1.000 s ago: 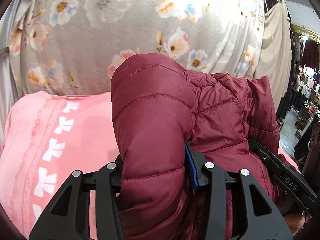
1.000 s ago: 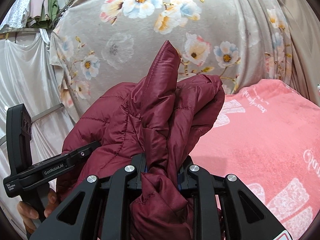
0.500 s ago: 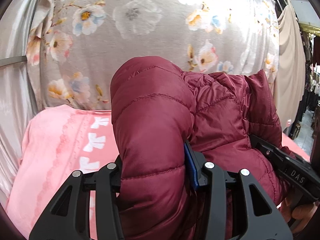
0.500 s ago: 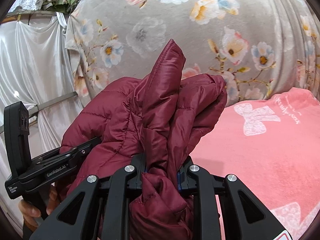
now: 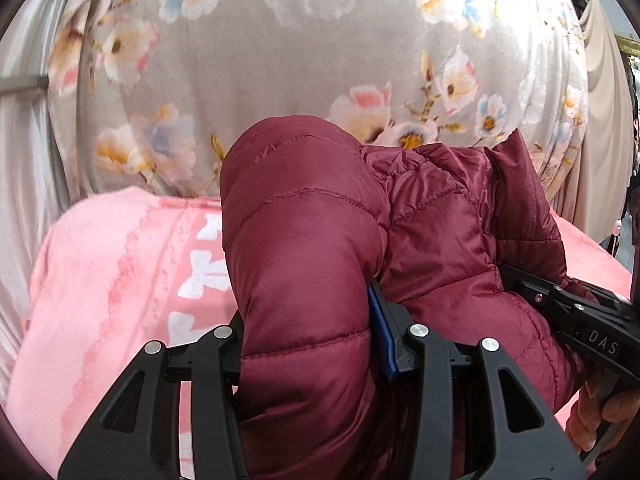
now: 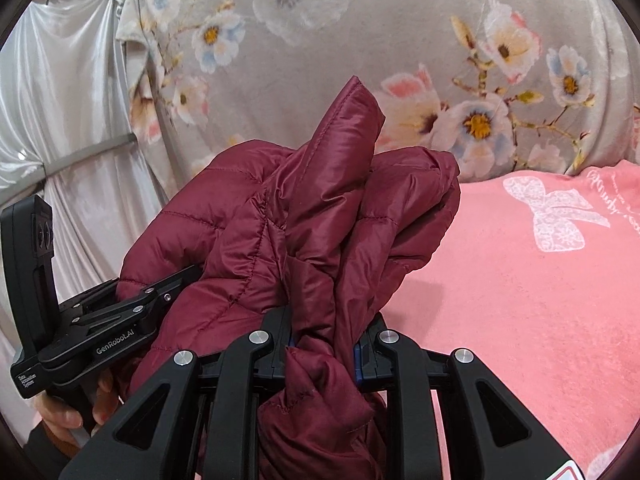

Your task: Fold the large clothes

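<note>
A dark red quilted puffer jacket (image 5: 304, 248) is bunched up between both grippers above a pink blanket (image 5: 100, 280). My left gripper (image 5: 310, 344) is shut on a thick padded fold of it, which bulges up over the jaws. My right gripper (image 6: 322, 348) is shut on a thinner twisted bunch of the same jacket (image 6: 320, 208), with one flap sticking up. In the left wrist view the right gripper (image 5: 576, 320) shows at the right edge, held by a hand (image 5: 600, 412). In the right wrist view the left gripper (image 6: 100, 320) shows at the left.
The pink blanket (image 6: 540, 280) with white bow prints covers the surface below. A grey floral cloth (image 6: 360, 40) hangs right behind it. Silvery white fabric (image 6: 68, 100) with a rail hangs at the left, and a beige curtain (image 5: 600, 120) at the right.
Both grippers have moved forward and down with the jacket toward the floral cloth, which now fills more of the view. The grips have not changed.
</note>
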{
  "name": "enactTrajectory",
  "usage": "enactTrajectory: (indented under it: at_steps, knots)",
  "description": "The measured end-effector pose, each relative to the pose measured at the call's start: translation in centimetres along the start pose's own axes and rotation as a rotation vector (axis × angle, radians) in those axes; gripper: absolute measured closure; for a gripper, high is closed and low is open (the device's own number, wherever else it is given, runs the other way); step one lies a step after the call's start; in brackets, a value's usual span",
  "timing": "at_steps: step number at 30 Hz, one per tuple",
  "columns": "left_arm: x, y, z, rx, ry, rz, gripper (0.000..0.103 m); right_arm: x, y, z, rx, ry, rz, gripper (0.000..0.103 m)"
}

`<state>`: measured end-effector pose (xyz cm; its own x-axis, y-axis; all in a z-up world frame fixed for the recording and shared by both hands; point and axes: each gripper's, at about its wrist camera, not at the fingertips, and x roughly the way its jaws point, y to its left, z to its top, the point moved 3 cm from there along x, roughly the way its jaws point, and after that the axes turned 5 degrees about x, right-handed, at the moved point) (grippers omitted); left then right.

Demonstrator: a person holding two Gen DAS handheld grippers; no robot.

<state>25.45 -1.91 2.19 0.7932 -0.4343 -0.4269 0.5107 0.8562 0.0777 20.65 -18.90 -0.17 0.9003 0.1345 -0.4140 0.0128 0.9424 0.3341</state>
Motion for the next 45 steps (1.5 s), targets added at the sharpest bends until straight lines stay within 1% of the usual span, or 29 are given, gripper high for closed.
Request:
enactTrajectory:
  at_steps: [6, 12, 15, 17, 18, 19, 20, 21, 23, 24, 25, 27, 31, 32, 34, 35, 36, 37, 38, 39, 41, 45]
  knots:
    - [4.5, 1.8, -2.6, -0.050, 0.058, -0.018, 0.060, 4.8, -1.1, -1.7, 0.000, 0.072, -0.009, 0.084]
    - [8.3, 2.0, -5.2, -0.043, 0.139, -0.019, 0.060, 8.1, -2.6, -4.0, 0.021, 0.146, -0.036, 0.083]
    - [8.7, 2.1, -5.8, -0.029, 0.129, -0.001, 0.057, 8.8, -3.7, -4.8, 0.061, 0.164, -0.026, 0.082]
    - [9.2, 2.3, -6.2, -0.031, 0.141, 0.010, 0.054, 9.2, -4.3, -4.9, 0.089, 0.180, -0.016, 0.081]
    - [9.5, 2.4, -6.4, -0.033, 0.149, 0.018, 0.049, 9.4, -4.5, -5.0, 0.102, 0.194, -0.016, 0.080]
    - [9.8, 2.5, -6.8, -0.040, 0.166, 0.028, 0.048, 9.7, -4.7, -5.1, 0.110, 0.207, -0.019, 0.078]
    - [10.1, 2.8, -6.9, -0.049, 0.181, 0.028, 0.045, 10.0, -4.9, -5.1, 0.117, 0.220, -0.022, 0.075]
    - [10.3, 3.0, -6.9, -0.065, 0.192, 0.022, 0.044, 10.3, -5.1, -5.2, 0.128, 0.236, -0.026, 0.070]
    - [10.6, 3.8, -7.2, -0.112, 0.215, 0.010, 0.039, 10.5, -5.6, -5.3, 0.148, 0.249, -0.037, 0.065]
    - [10.6, 4.0, -7.3, -0.127, 0.222, 0.011, 0.034, 10.4, -5.7, -5.3, 0.153, 0.260, -0.049, 0.061]
    - [10.5, 4.3, -7.5, -0.145, 0.237, 0.019, 0.032, 10.0, -5.8, -5.3, 0.150, 0.266, -0.070, 0.057]
    - [9.8, 4.5, -7.6, -0.159, 0.260, 0.043, 0.026, 8.8, -6.0, -5.2, 0.140, 0.265, -0.117, 0.046]
    - [6.6, 4.7, -7.0, -0.166, 0.300, 0.105, 0.024, 4.2, -6.3, -4.1, 0.126, 0.211, -0.203, 0.045]
    - [6.0, 4.8, -6.7, -0.171, 0.309, 0.117, 0.024, 3.2, -6.0, -3.8, 0.113, 0.194, -0.221, 0.045]
    - [4.4, 4.7, -5.6, -0.188, 0.328, 0.154, 0.024, 1.7, -4.5, -3.0, 0.063, 0.171, -0.241, 0.052]
    - [3.9, 4.6, -5.1, -0.193, 0.332, 0.164, 0.024, 1.3, -3.6, -2.7, 0.036, 0.167, -0.246, 0.063]
    - [3.3, 4.3, -4.5, -0.198, 0.333, 0.173, 0.024, 1.2, -2.7, -2.4, 0.011, 0.169, -0.251, 0.068]
    - [2.8, 4.0, -3.9, -0.201, 0.334, 0.179, 0.023, 1.2, -1.2, -2.2, -0.025, 0.176, -0.243, 0.070]
    - [2.5, 3.7, -3.5, -0.200, 0.333, 0.181, 0.019, 1.2, -0.4, -2.2, -0.045, 0.180, -0.235, 0.075]
    - [2.1, 3.2, -3.1, -0.195, 0.331, 0.185, 0.015, 1.6, 0.7, -2.5, -0.082, 0.190, -0.231, 0.079]
    - [1.8, 2.3, -2.9, -0.176, 0.332, 0.198, 0.015, 2.4, 1.8, -3.5, -0.137, 0.210, -0.251, 0.082]
    - [2.6, 0.6, -4.2, -0.145, 0.375, 0.215, 0.015, 4.0, 1.6, -6.1, -0.159, 0.267, -0.290, 0.090]
